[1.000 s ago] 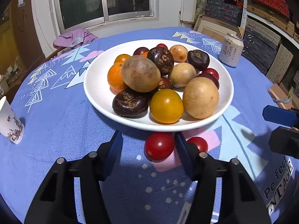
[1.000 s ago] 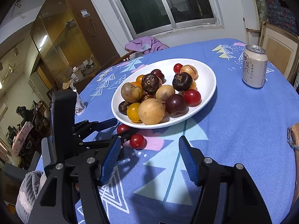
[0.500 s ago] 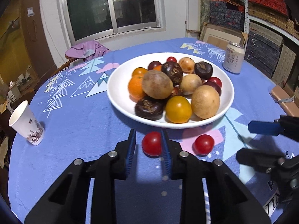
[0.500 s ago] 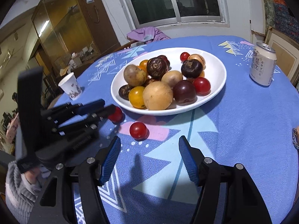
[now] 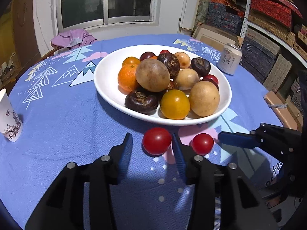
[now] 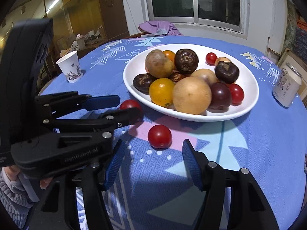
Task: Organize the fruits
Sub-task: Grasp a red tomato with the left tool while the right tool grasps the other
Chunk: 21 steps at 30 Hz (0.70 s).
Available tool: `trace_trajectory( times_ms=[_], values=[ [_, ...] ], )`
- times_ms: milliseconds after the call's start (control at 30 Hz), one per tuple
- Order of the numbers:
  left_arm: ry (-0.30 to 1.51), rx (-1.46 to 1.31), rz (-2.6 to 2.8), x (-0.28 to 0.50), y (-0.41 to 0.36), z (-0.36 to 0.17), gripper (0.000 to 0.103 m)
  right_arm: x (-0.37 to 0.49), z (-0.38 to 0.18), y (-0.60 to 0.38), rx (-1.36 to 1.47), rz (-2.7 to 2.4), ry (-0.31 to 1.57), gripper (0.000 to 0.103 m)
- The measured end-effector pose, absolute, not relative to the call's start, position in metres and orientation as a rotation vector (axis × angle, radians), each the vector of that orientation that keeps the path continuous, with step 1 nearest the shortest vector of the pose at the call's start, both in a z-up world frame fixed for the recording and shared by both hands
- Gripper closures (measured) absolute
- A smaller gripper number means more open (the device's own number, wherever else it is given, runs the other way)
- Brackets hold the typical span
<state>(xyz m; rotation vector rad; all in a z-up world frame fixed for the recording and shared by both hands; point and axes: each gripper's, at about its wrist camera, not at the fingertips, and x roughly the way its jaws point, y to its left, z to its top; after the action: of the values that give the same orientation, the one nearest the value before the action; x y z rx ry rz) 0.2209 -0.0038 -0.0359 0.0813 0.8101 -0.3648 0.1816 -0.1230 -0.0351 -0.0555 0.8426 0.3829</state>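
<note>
Left wrist view has my left gripper (image 5: 152, 143) spread around the nearer tomato (image 5: 156, 140) on the cloth just short of the plate (image 5: 107, 88), while my right gripper (image 6: 153, 161) is spread too, empty.

Two loose tomatoes (image 5: 156, 140) (image 5: 202, 144), one plate (image 5: 107, 88), one can (image 5: 229, 61), one cup (image 5: 8, 120).

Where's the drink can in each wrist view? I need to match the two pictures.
Left wrist: drink can stands upper right, just beyond the white plate's right rim.
Right wrist: drink can stands at the far right edge, right of the plate.
Shared landmark: the white plate of fruit.
</note>
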Motion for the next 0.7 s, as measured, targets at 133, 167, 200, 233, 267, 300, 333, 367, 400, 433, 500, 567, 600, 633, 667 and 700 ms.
trace_trajectory(
  times_ms=[133,167,200,233,267,300,333,367,400,433,500,567,600,633,667,700],
  values=[
    [0.858,0.047,-0.409,0.230,-0.005,-0.041,0.061,0.188,-0.040,-0.116,-0.056,0.401,0.876,0.049],
    [0.877,0.005,-0.436,0.236,0.000,-0.044,0.062,0.190,-0.040,-0.115,-0.054,0.404,0.875,0.049],
    [0.880,-0.014,-0.446,0.238,0.002,-0.044,0.062,0.191,-0.039,-0.115,-0.055,0.409,0.869,0.050],
    [0.879,-0.026,-0.457,0.239,0.004,-0.044,0.062,0.192,-0.037,-0.114,-0.063,0.410,0.856,0.051],
    [0.880,-0.029,-0.462,0.241,0.004,-0.044,0.063,0.193,-0.037,-0.112,-0.072,0.413,0.853,0.055],
    [0.884,-0.027,-0.464,0.243,0.003,-0.044,0.064,0.194,-0.037,-0.111,-0.080,0.417,0.855,0.060],
    [0.886,-0.026,-0.468,0.245,0.002,-0.045,0.064,0.196,-0.038,-0.110,-0.082,0.428,0.858,0.064],
    [0.888,-0.026,-0.476,0.246,0.001,-0.045,0.064,0.197,-0.038,-0.108,-0.082,0.443,0.861,0.070],
    [0.891,-0.027,-0.486,0.247,-0.001,-0.046,0.064,0.197,-0.038,-0.107,-0.084,0.453,0.861,0.073],
    [0.892,-0.028,-0.490,0.249,-0.001,-0.046,0.064,0.197,-0.038,-0.107,-0.086,0.457,0.860,0.075],
    [0.893,-0.030,-0.494,0.249,-0.003,-0.045,0.064,0.197,-0.037,-0.107,-0.084,0.463,0.857,0.077],
    [0.900,-0.037,-0.505,0.249,-0.003,-0.046,0.069,0.195,-0.036,-0.108,-0.087,0.460,0.854,0.077],
    [0.900,-0.031,-0.500,0.248,-0.004,-0.047,0.072,0.194,-0.036,-0.109,-0.092,0.453,0.850,0.077],
    [0.899,-0.031,-0.499,0.247,-0.004,-0.047,0.073,0.193,-0.035,-0.110,-0.093,0.452,0.850,0.077],
    [0.897,-0.027,-0.498,0.246,-0.005,-0.047,0.073,0.191,-0.035,-0.112,-0.092,0.450,0.847,0.077],
    [0.894,-0.021,-0.496,0.244,-0.005,-0.047,0.073,0.188,-0.034,-0.115,-0.092,0.449,0.844,0.077]
  ],
)
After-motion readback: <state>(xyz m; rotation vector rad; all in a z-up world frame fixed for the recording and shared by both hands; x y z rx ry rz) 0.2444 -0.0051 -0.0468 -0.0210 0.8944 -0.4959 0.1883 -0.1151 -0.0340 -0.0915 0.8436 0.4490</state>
